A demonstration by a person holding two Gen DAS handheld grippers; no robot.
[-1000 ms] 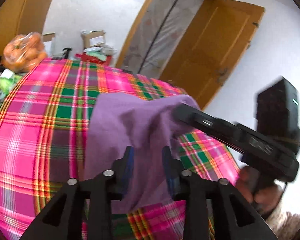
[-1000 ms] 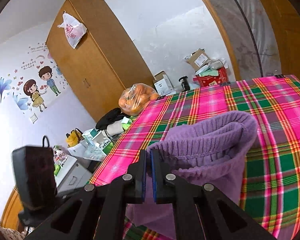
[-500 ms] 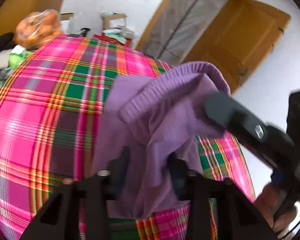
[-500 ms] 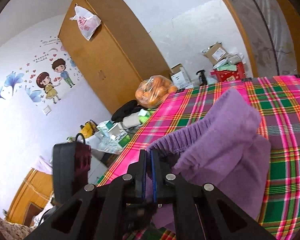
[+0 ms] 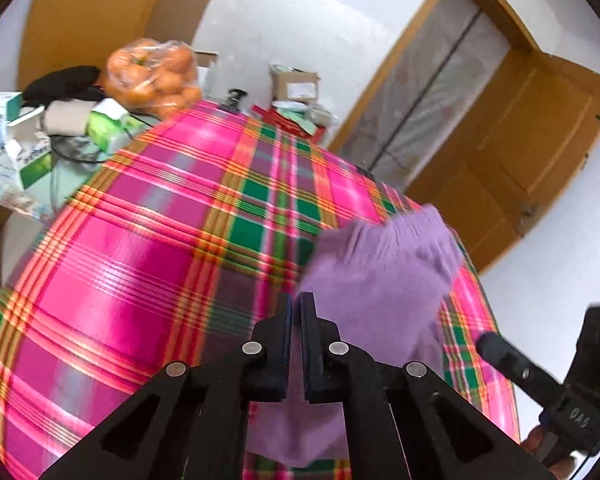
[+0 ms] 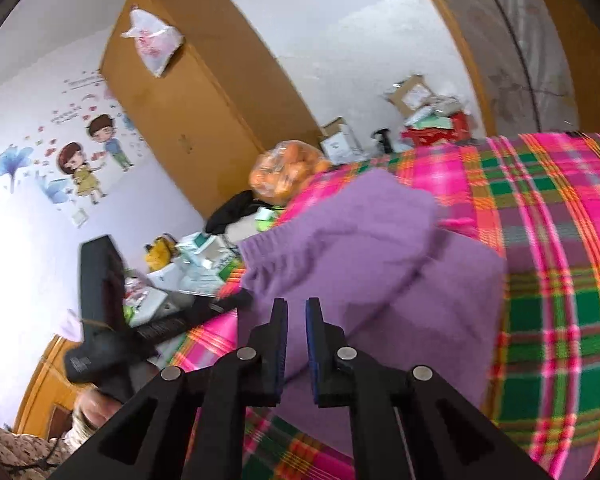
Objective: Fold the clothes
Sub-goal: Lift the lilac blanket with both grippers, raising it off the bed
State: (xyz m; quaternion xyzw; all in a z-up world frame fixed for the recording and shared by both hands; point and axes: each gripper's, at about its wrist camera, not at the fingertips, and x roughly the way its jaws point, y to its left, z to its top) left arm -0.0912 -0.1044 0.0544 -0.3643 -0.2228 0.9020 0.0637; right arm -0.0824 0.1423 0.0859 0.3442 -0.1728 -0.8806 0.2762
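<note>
At lower centre of each view, purple knitted garment (image 6: 380, 264) lies doubled on pink-and-green plaid cloth (image 5: 140, 264). Left gripper (image 5: 296, 312) nearly closed, right gripper (image 6: 296, 320) slightly parted, neither visibly holding fabric; the loose top layer could slide and unfold.

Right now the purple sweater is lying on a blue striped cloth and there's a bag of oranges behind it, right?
Not quite. The purple sweater lies on a pink and green plaid cloth, not blue stripes, as the right wrist view shows. The bag of oranges is behind it.
</note>
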